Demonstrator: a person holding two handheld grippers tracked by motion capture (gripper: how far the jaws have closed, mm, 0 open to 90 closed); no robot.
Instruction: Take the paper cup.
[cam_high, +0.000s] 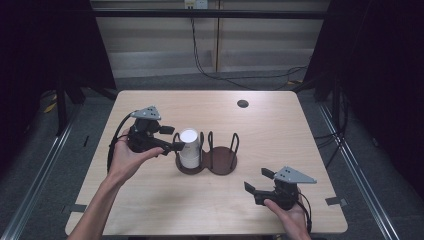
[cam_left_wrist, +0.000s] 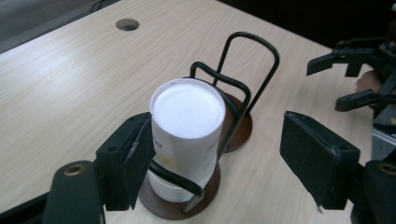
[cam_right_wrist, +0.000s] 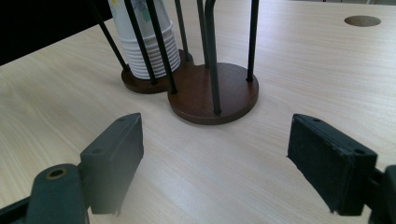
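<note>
A stack of white paper cups (cam_high: 189, 148), turned bottom up, stands in the left ring of a dark brown wooden two-ring cup holder with black wire loops (cam_high: 220, 161) near the middle of the pale wooden table (cam_high: 280, 130). The right ring of the holder is bare wood.

The left gripper (cam_high: 172, 138) hangs just left of the stack, held in the person's left hand (cam_high: 126, 156), and points right toward it. In the left gripper view its jaws stand spread: the left pad sits right against the side of the cups (cam_left_wrist: 187, 135), while the right pad stands well clear, so nothing is pinched.

The right gripper (cam_high: 257, 181) rests low at the near right of the table, held in the person's right hand (cam_high: 290, 212), well apart from the holder. In the right gripper view its jaws are spread wide with only bare tabletop between them, and the holder (cam_right_wrist: 212, 93) stands farther off ahead.

A small dark round hole (cam_high: 243, 103) lies at the far right of the table.
</note>
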